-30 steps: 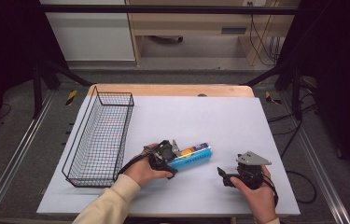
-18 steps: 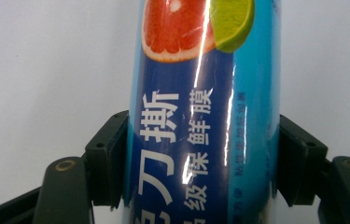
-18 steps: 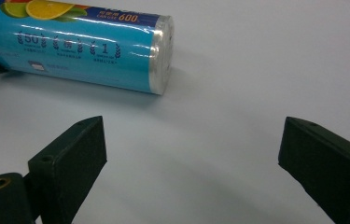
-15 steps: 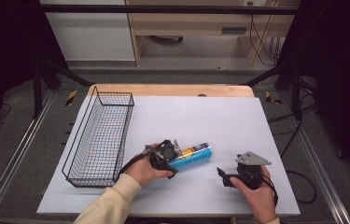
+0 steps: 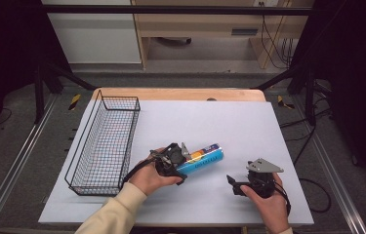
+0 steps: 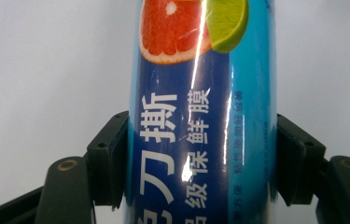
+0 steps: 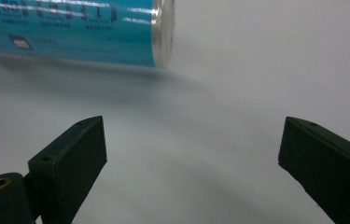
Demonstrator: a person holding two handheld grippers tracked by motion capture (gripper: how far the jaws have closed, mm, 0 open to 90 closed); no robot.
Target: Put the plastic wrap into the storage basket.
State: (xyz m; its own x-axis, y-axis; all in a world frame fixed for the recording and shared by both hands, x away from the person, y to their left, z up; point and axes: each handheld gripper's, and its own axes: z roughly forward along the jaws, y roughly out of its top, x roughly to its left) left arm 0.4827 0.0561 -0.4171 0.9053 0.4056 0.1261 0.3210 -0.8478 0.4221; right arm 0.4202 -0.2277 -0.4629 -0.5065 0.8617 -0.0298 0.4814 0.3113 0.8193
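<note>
White desk [image 5: 249, 126] surface spreads out under my hands, bright against the dark room around it. Nearest to me, my right claw [image 5: 234, 184] rests on the desk well to the right of the blue tube, its jaws spread wide with nothing but bare surface between them; in the right gripper view the tube's silver end cap [image 7: 163, 32] lies beyond those jaws, off to their left.

Just past that, my left claw [image 5: 183, 165] is pinching the blue tube [image 5: 201, 158], having just been closing: in the left gripper view both black pads [image 6: 109, 158] press flat against the tube's sides, and its label [image 6: 200, 93] with the grapefruit and lime picture runs away from me between them. The tube lies on its side near the middle of the desk, its free end pointing up and to the right.

Left of the tube stands the black wire basket [image 5: 103, 141], long and narrow, running along the desk's left edge toward the far side.
</note>
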